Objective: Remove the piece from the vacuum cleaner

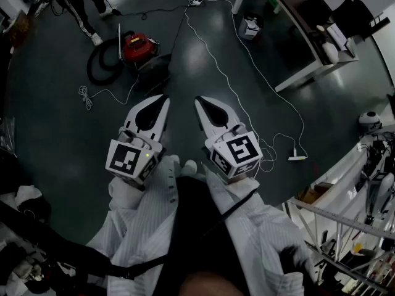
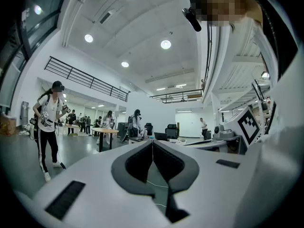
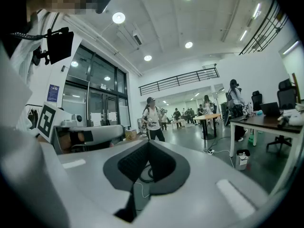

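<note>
In the head view a red vacuum cleaner (image 1: 137, 47) stands on the dark floor well ahead of me. Its black hose (image 1: 99, 65) is looped to its left and a thin metal tube (image 1: 119, 39) stands up beside it. Both grippers are held close to my chest, far short of the vacuum. My left gripper (image 1: 163, 98) is shut and holds nothing. My right gripper (image 1: 200, 101) is likewise shut and empty. In the left gripper view the left gripper (image 2: 152, 142) has its jaws meeting at the tip. The right gripper (image 3: 147, 143) shows the same in its own view.
A white cable (image 1: 216, 60) runs across the floor from a power strip (image 1: 197, 0) to a plug near my right side. A desk (image 1: 296, 29) with a small bin (image 1: 250, 26) stands at the upper right. A person (image 1: 83, 5) stands behind the vacuum. Cluttered benches (image 1: 370, 184) line the right.
</note>
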